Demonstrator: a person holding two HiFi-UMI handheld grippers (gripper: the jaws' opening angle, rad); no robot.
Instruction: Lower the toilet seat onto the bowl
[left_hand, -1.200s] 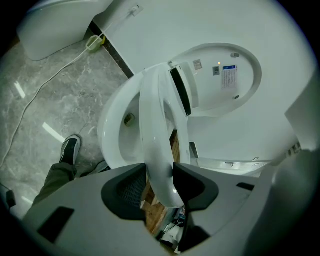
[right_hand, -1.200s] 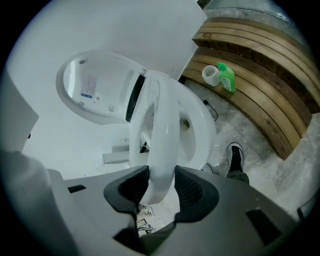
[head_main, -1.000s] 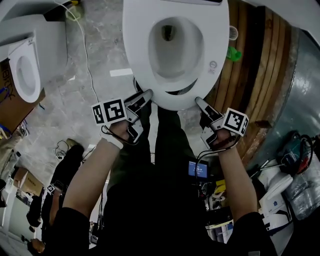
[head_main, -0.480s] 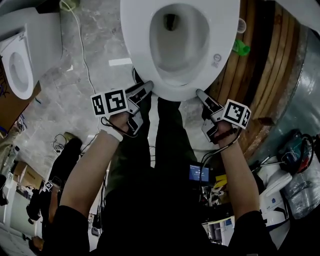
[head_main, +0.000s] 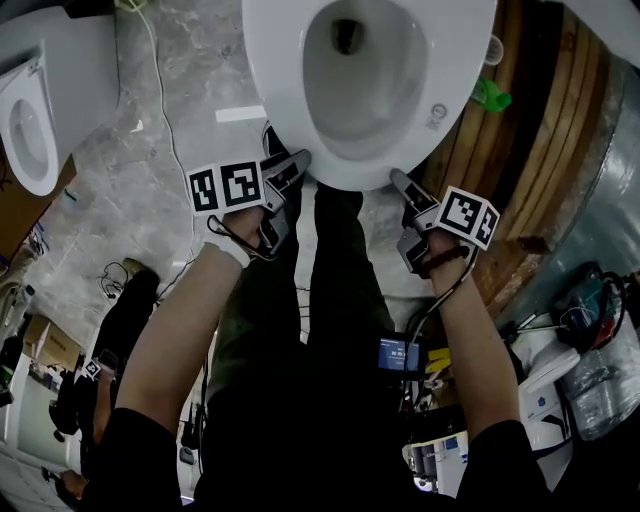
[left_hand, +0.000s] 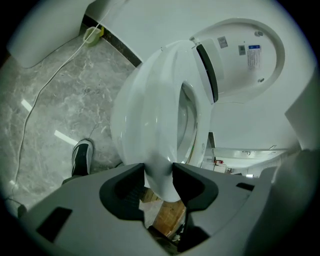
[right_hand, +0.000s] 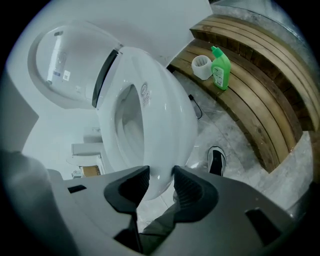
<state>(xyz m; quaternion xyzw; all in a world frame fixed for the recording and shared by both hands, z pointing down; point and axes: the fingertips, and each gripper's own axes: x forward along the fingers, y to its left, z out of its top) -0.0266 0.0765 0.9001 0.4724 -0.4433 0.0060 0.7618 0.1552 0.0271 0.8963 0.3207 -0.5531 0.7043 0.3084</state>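
The left gripper (head_main: 297, 161) and the right gripper (head_main: 398, 179) each pinch the front rim of the toilet seat (head_main: 285, 95), which looks partway down, tilted above the bowl (head_main: 362, 95), not yet resting.

The floor (head_main: 170, 130) is grey, veined marble with a dull sheen. Along one side curves a low platform of dark wooden slats (head_main: 545, 120), where a green bottle (right_hand: 220, 67) stands just beside a white cup (right_hand: 202, 67). Another white toilet (head_main: 70, 70) sits across the floor.
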